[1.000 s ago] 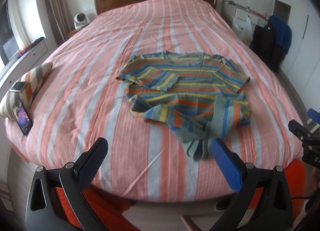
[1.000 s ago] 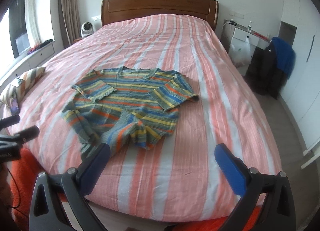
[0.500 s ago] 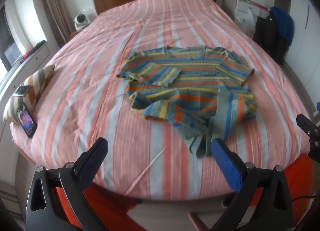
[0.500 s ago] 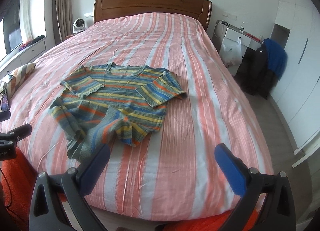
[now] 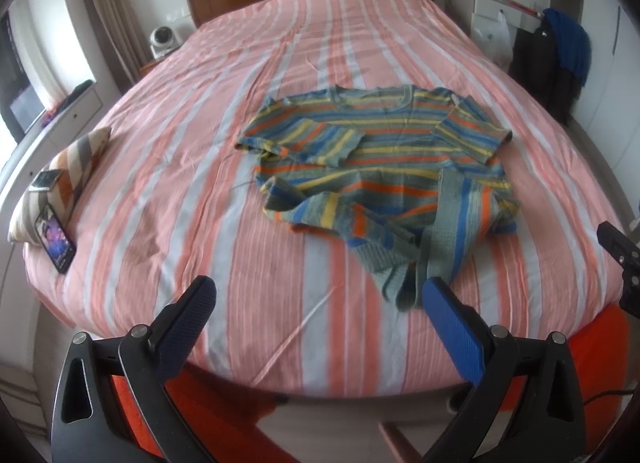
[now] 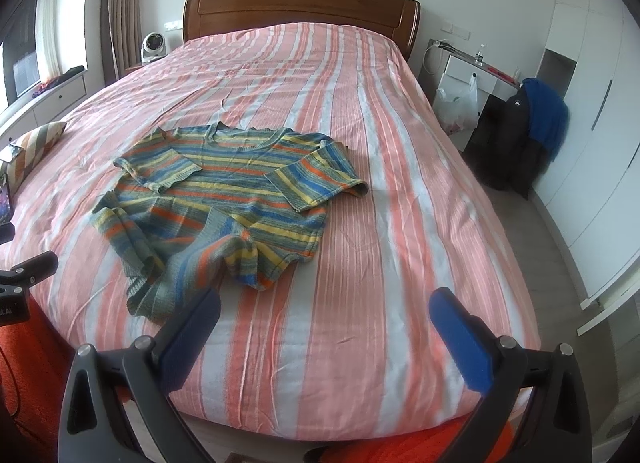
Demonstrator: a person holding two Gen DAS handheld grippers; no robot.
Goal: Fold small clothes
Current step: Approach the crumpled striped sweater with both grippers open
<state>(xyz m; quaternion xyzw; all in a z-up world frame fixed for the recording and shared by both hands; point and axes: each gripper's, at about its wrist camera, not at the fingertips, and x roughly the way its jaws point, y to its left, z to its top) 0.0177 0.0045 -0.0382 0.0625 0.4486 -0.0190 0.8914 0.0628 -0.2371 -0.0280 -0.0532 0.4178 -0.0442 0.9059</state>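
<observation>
Folding not begun: sweater (image 5: 384, 167) lies rumpled on bed (image 6: 360, 263); we hold both claws, left (image 5: 316, 303) and right (image 6: 324, 311), spread wide, empty

Both grippers moved nearer the bed (image 5: 192, 167) over the last second. The striped sweater (image 5: 384, 167) came closer to the left gripper (image 5: 316, 295) and drifted leftward before the right gripper (image 6: 324, 303).

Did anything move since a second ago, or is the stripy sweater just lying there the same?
Only the cameras shifted: both views drifted slightly, so the hand-held grippers moved a little. The left gripper and the right gripper are both open as before and hold nothing. The striped knit sweater lies rumpled in the same shape on the pink striped bedspread. The phone stayed beside the small striped cushion.
</observation>
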